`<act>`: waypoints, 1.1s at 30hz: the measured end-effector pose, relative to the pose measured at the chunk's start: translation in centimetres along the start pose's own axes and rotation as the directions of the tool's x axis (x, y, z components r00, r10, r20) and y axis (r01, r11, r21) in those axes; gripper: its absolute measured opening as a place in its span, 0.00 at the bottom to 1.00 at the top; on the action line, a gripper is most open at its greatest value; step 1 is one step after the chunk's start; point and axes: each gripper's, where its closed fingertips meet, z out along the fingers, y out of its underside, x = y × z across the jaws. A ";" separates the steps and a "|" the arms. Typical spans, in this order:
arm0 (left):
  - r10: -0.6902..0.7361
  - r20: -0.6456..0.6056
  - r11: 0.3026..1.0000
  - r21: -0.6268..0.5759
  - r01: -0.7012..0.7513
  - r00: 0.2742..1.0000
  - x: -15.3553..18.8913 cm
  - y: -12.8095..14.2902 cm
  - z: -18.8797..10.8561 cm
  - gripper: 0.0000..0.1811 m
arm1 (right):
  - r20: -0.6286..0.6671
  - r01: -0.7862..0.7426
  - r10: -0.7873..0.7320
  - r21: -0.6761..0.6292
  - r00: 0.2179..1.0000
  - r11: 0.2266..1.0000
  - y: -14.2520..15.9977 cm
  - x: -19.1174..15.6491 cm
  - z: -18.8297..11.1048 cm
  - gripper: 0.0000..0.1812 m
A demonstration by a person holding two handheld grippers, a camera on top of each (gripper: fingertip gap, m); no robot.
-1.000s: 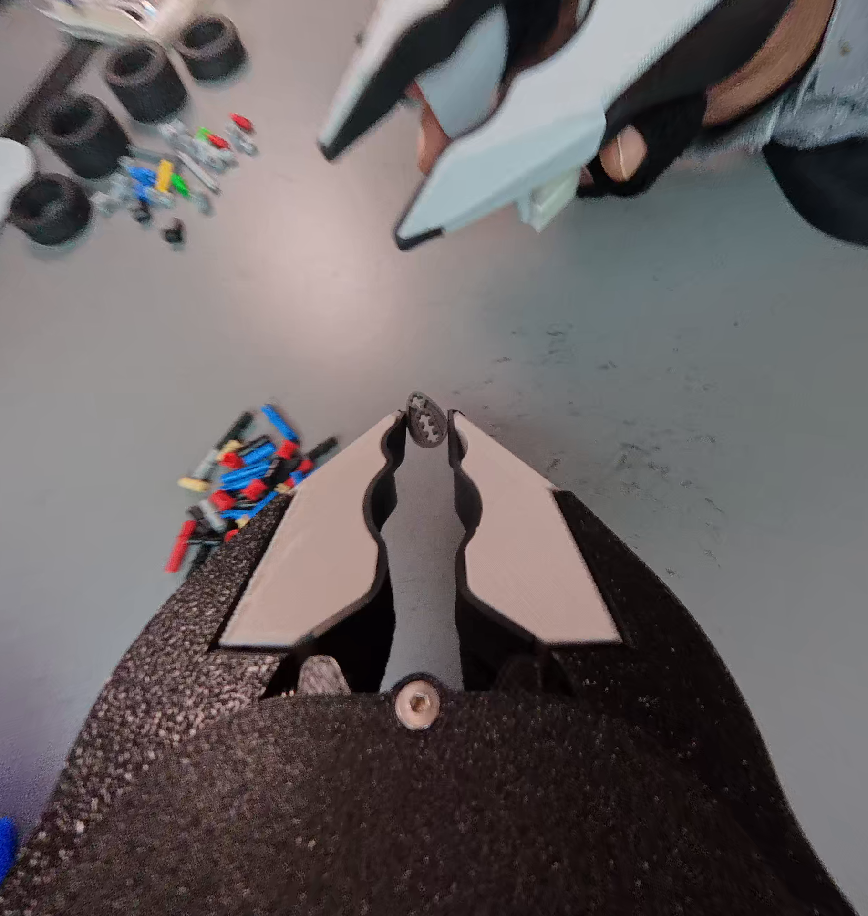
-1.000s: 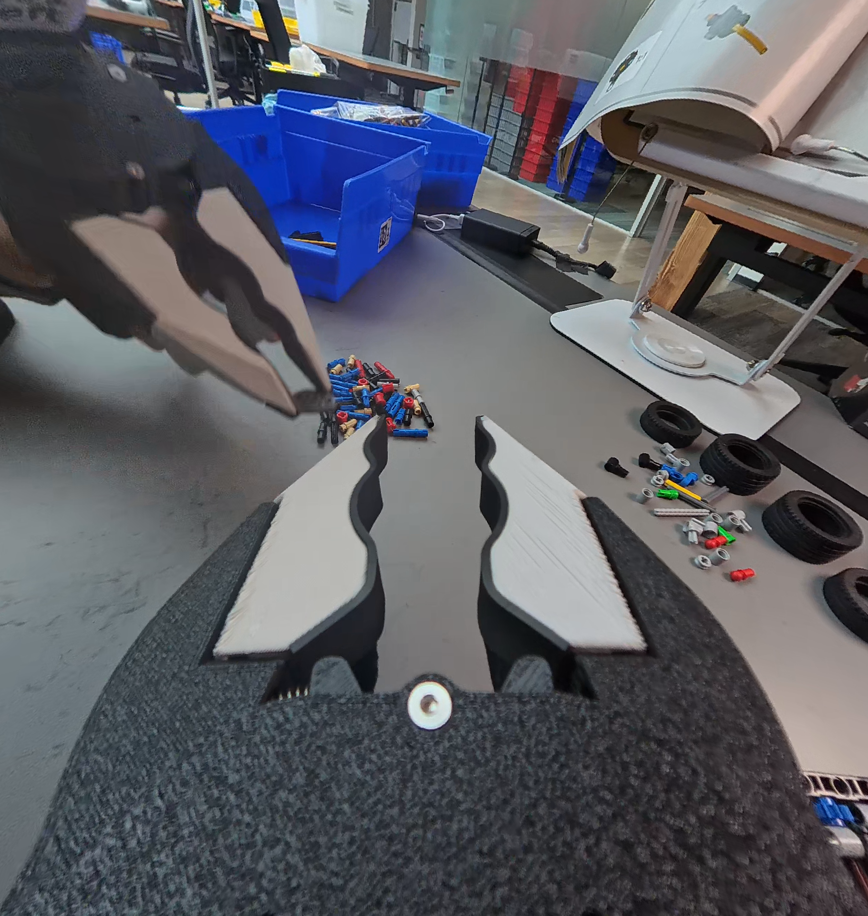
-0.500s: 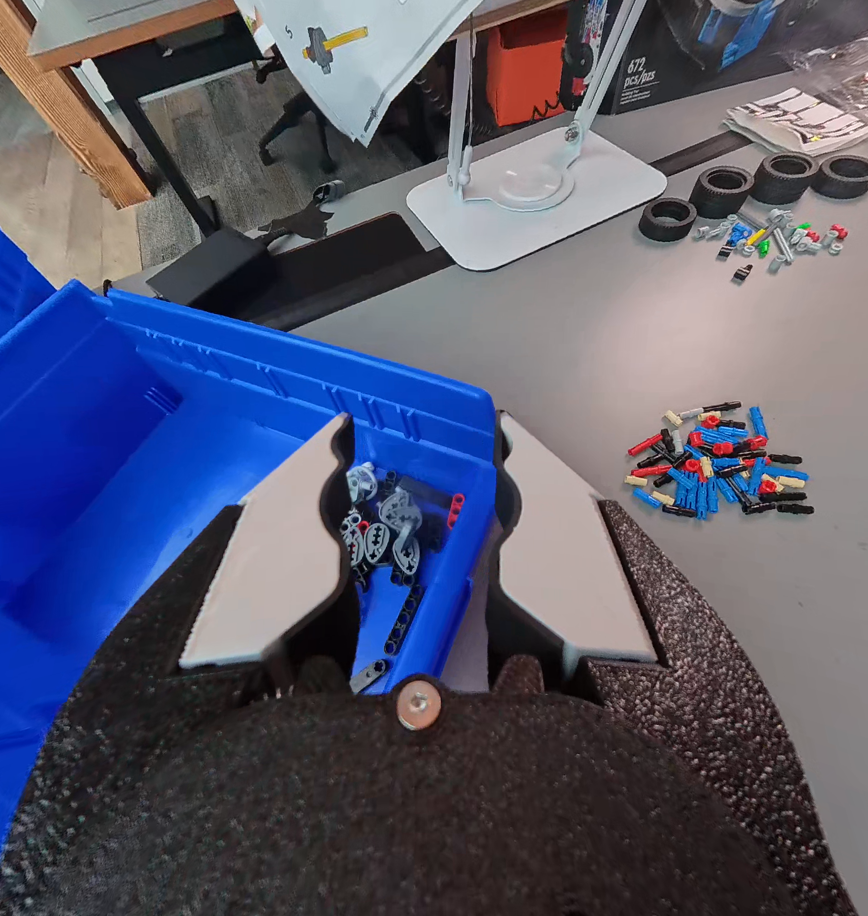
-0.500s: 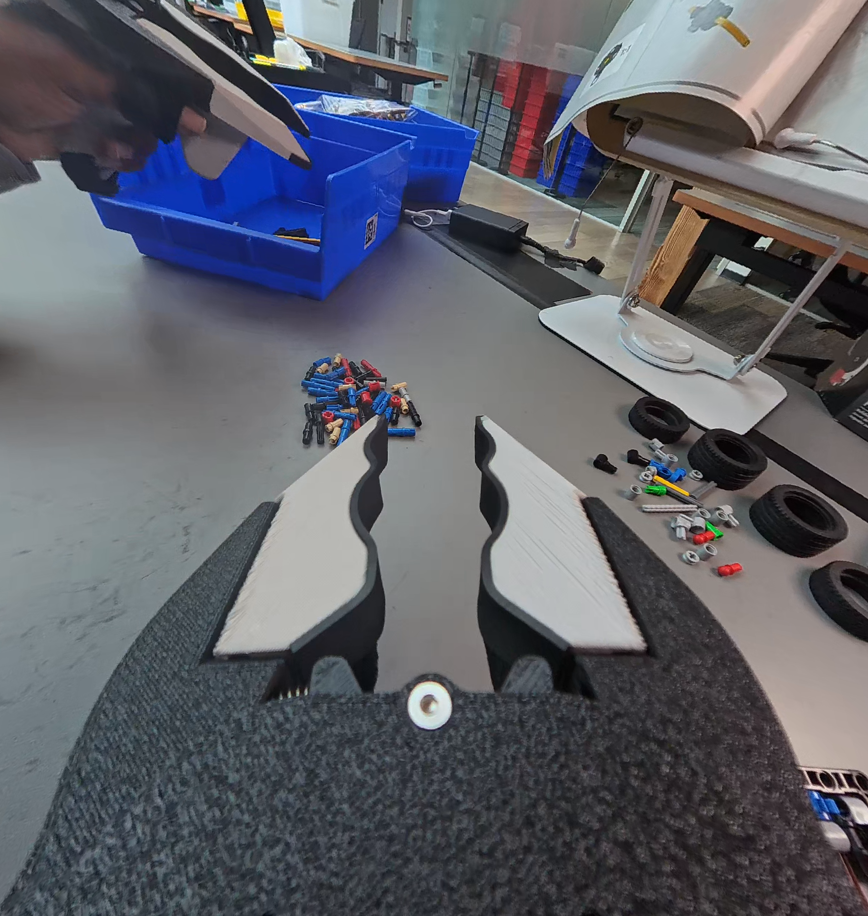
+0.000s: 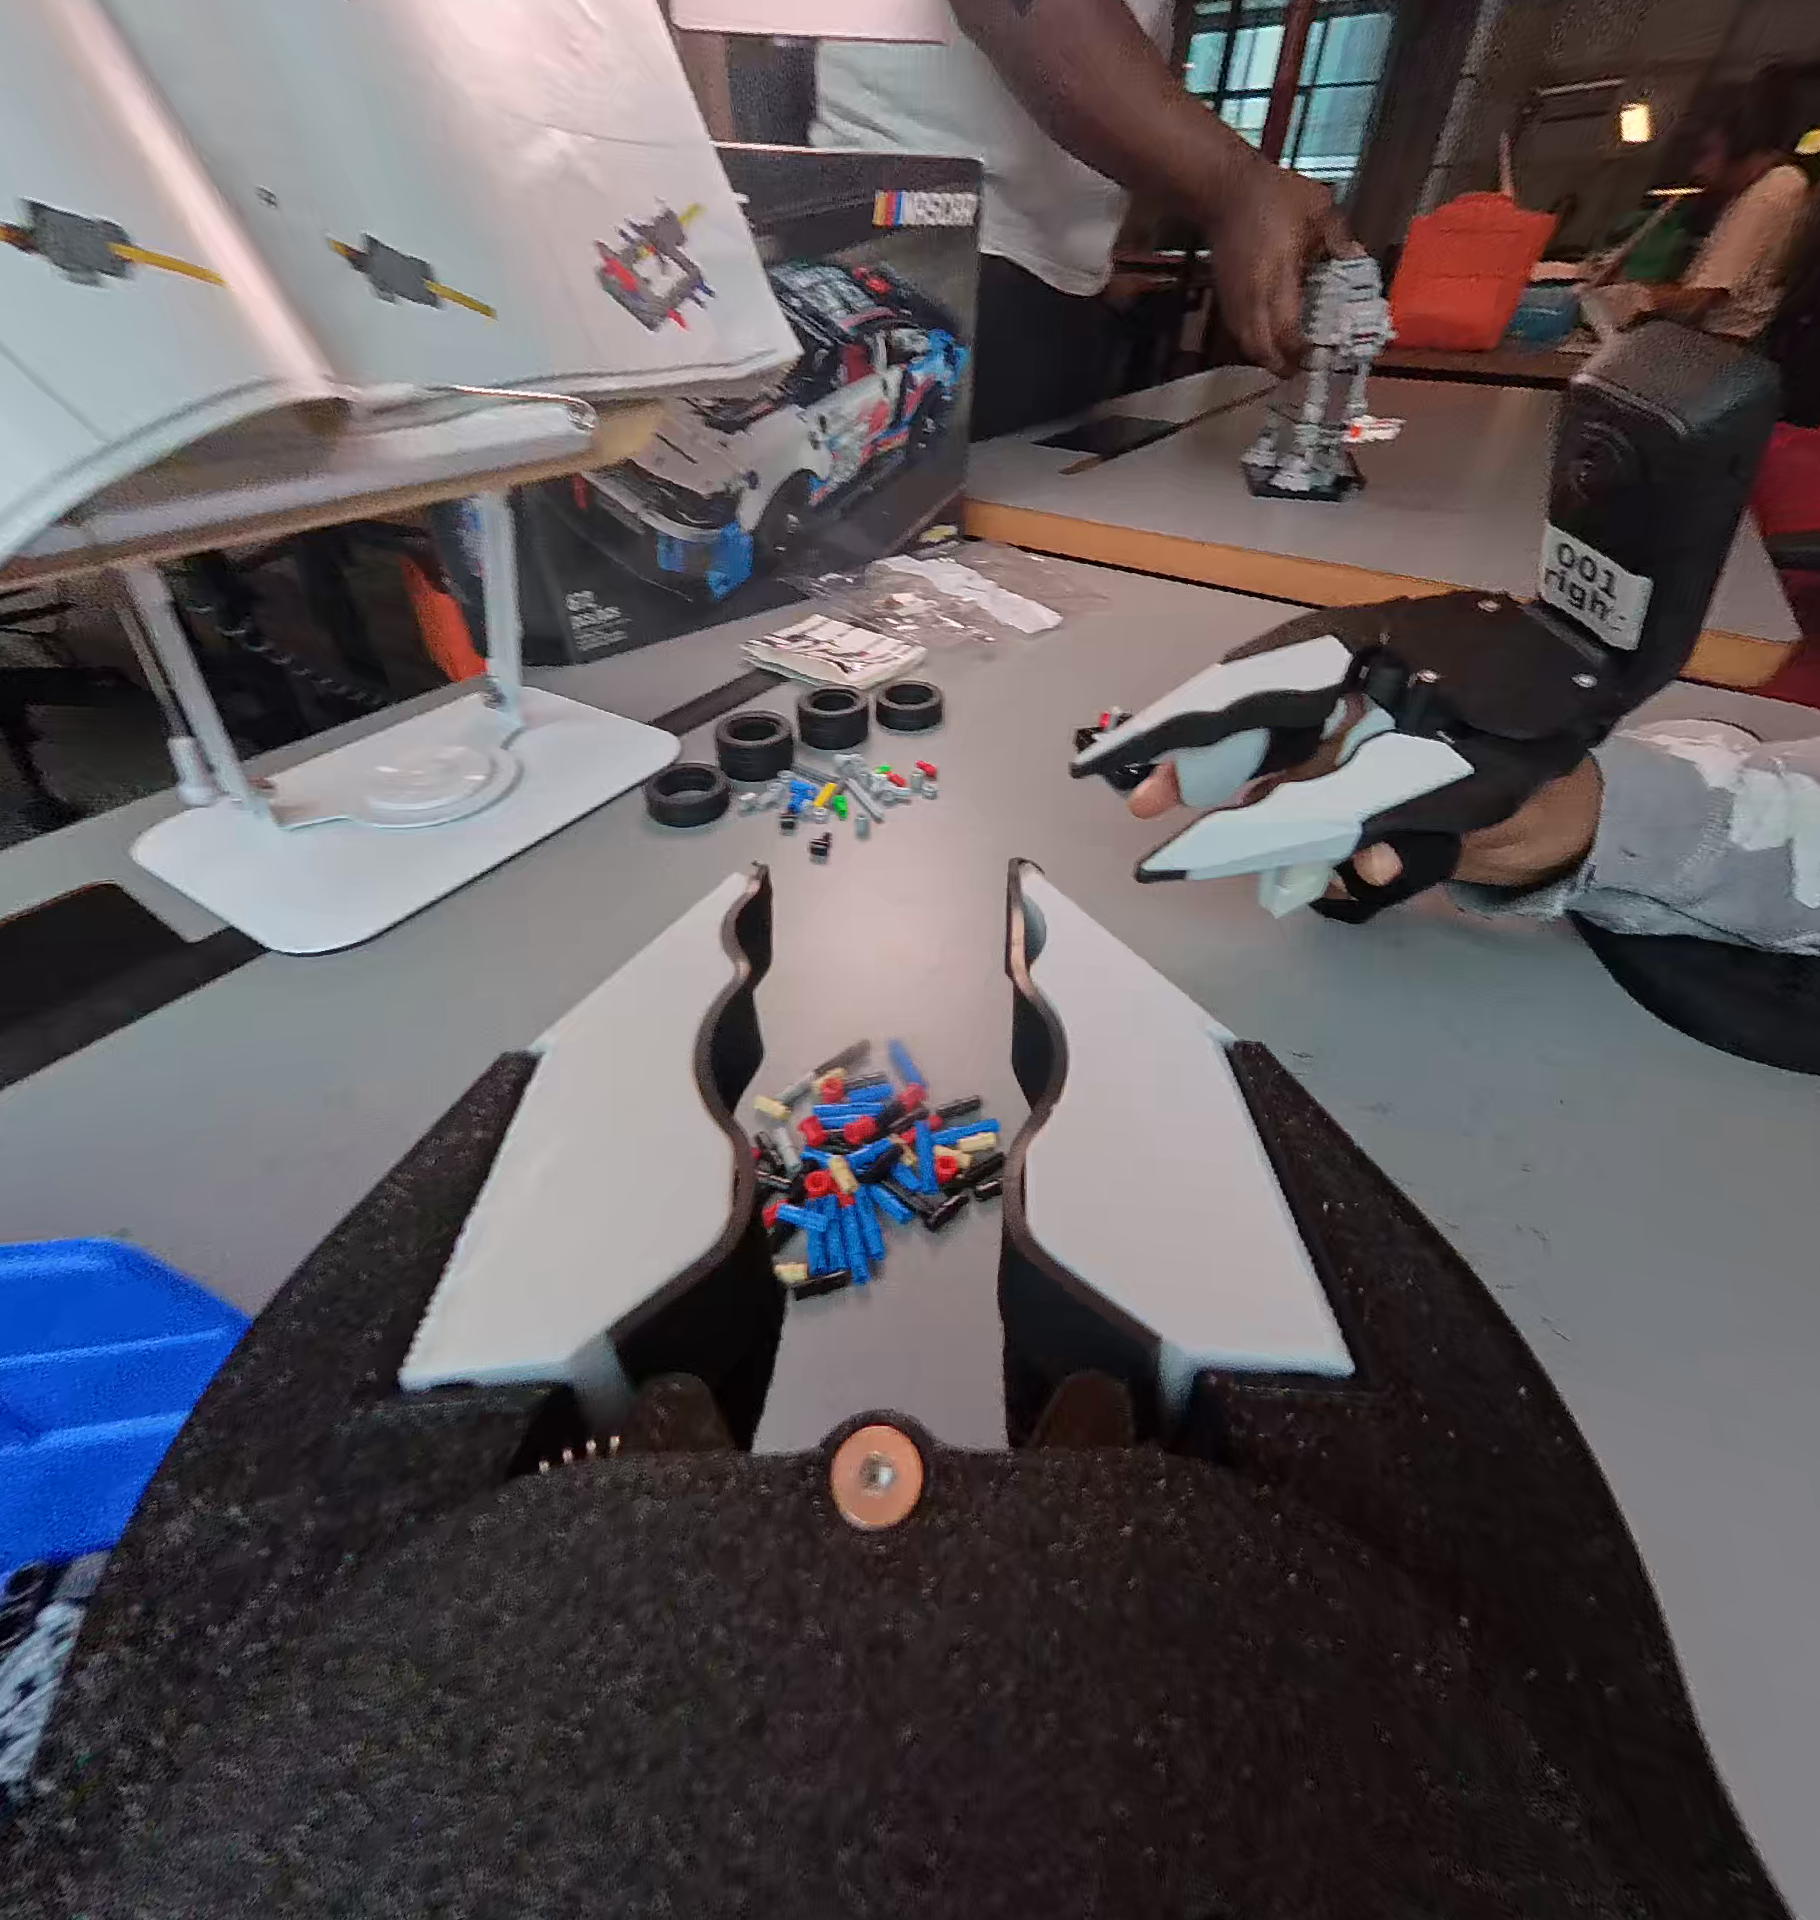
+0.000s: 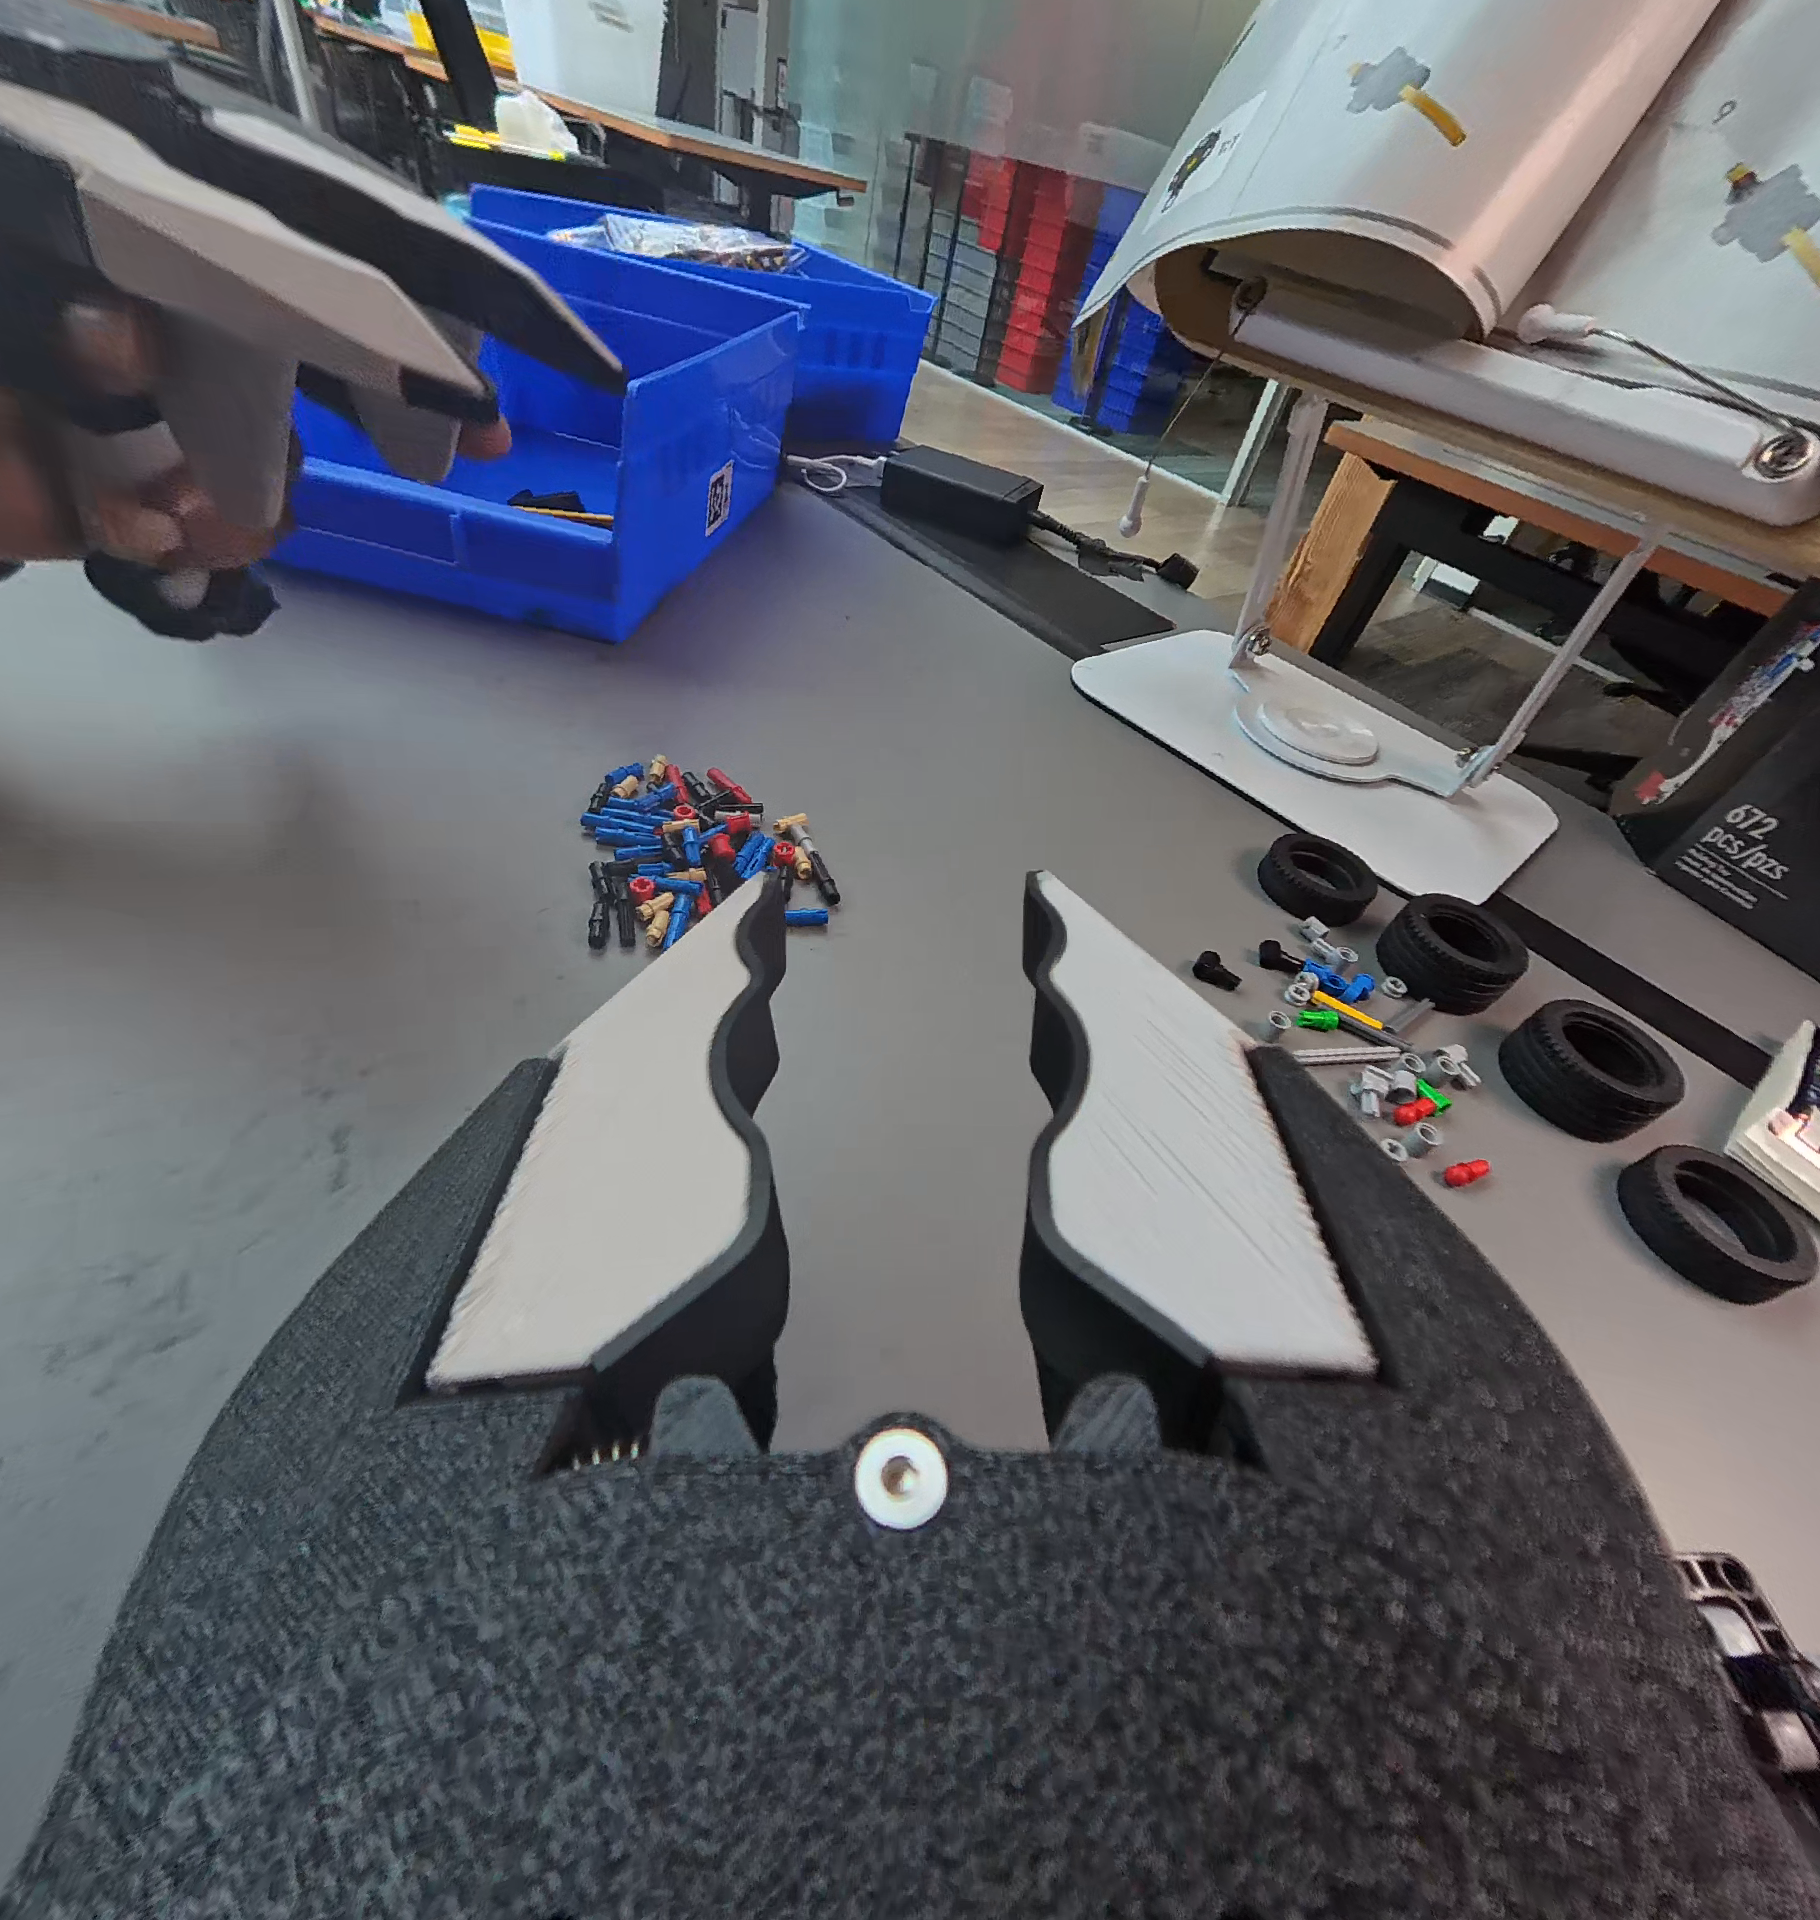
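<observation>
My left gripper [image 5: 887, 883] is open and empty, held above a pile of small blue, red, black and tan pins [image 5: 875, 1164] that shows between its fingers on the grey table [image 5: 1405, 1195]. In the right wrist view it hangs blurred at the upper left [image 6: 547, 393], in front of a blue bin [image 6: 698, 468]. My right gripper [image 6: 904, 888] is open and empty, low over the table, with the pin pile [image 6: 698, 842] just left of its left fingertip. It also shows at the right of the left wrist view [image 5: 1114, 821].
Black tyres [image 6: 1446, 951] and loose small parts [image 6: 1363, 1039] lie to the right. A white stand [image 6: 1332, 769] holds an open instruction book [image 5: 366, 187]. A kit box [image 5: 781, 364] stands behind. A person at the far table holds a grey model [image 5: 1321, 384].
One second ago my left gripper was shut on a small grey piece. It opened over the blue bin, then swung back above the pin pile, empty. The right gripper barely moved.
</observation>
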 end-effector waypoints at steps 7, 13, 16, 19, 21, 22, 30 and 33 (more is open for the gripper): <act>0.019 -0.072 0.998 -0.058 -0.023 0.997 4.3 3.1 2.9 0.08 | 0.027 -0.013 0.012 0.065 1.000 0.998 -0.7 0.0 -0.8 0.00; 0.050 0.007 0.997 -0.062 -0.049 0.999 2.6 3.6 2.1 0.07 | 0.028 -0.010 0.009 0.047 1.000 0.999 -0.5 0.0 -0.5 0.00; -0.006 0.012 0.999 -0.040 0.006 1.000 1.9 3.3 1.6 0.09 | 0.027 -0.014 0.013 0.048 1.000 0.999 -0.5 0.1 -0.5 0.01; -0.023 0.002 1.000 -0.005 0.023 1.000 1.7 2.8 1.1 0.15 | 0.024 -0.028 0.027 0.050 0.999 0.998 -0.5 0.3 -0.5 0.01; -0.020 0.015 1.000 0.001 0.020 1.000 1.5 2.7 1.0 0.18 | 0.022 -0.037 0.035 0.062 0.999 0.997 -0.7 0.4 -0.6 0.00; -0.021 0.017 1.000 0.001 0.021 1.000 1.4 2.7 1.0 0.19 | 0.024 -0.041 0.040 0.067 0.999 0.997 -0.7 0.4 -0.7 0.00; -0.038 -0.042 0.999 0.021 0.039 0.998 1.9 2.5 0.9 0.08 | 0.044 -0.075 0.072 0.081 0.996 0.994 -1.0 0.5 -0.9 0.01; -0.010 -0.050 1.000 0.028 0.011 0.999 2.2 2.5 0.9 0.02 | 0.060 -0.103 0.098 0.093 0.993 0.990 -1.2 0.4 -1.2 0.04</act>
